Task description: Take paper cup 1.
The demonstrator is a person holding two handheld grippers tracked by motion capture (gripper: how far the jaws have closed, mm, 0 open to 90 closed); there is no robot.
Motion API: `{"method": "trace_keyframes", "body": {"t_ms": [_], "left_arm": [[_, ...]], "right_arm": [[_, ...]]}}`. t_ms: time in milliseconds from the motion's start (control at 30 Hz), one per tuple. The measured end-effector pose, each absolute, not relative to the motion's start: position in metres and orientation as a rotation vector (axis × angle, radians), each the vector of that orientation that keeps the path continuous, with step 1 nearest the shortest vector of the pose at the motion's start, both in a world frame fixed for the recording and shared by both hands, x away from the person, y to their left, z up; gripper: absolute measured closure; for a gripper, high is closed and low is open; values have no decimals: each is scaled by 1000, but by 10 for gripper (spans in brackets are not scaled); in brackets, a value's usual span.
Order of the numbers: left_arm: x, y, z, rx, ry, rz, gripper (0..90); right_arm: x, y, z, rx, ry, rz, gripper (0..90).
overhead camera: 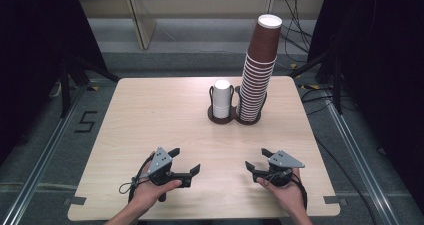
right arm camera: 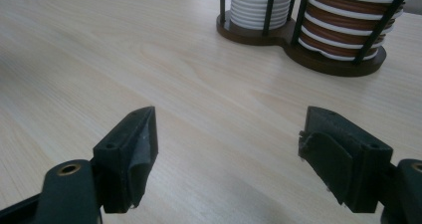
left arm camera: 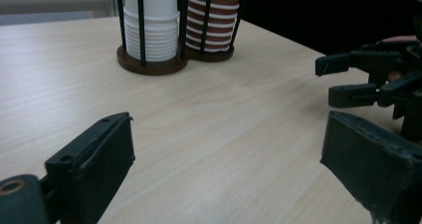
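Spanning dark room: pale wooden table (overhead camera: 165, 115)

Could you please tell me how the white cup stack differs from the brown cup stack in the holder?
The white cup stack is short, barely topping the holder's black rods; the brown cup stack towers far above them. The white stack is plain white all over, while the brown stack shows brown walls with white rims. The white one sits in the left bay, the brown in the right. Both stand upside down in the same dark holder.
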State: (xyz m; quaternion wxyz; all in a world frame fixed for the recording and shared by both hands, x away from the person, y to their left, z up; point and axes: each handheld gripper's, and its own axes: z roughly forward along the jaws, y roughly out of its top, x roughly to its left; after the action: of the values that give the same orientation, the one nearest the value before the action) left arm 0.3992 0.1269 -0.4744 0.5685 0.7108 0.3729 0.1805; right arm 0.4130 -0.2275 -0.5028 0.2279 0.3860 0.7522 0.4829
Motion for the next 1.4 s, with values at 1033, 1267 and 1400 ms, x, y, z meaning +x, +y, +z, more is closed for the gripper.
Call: {"method": "trace_keyframes", "body": {"t_ms": [1033,1267,1400], "left_arm": [[593,43,-398,1658,865,652,199],[604,37,-405,1674,864,658,218],[607,37,-407,1672,870,664,229]], "right_arm": [[553,-124,-485,1140,1897,1257,307],[568,-119,-492,1163,1891,1194,309],[573,-115,-494,1178,1866,1192,307]]}}
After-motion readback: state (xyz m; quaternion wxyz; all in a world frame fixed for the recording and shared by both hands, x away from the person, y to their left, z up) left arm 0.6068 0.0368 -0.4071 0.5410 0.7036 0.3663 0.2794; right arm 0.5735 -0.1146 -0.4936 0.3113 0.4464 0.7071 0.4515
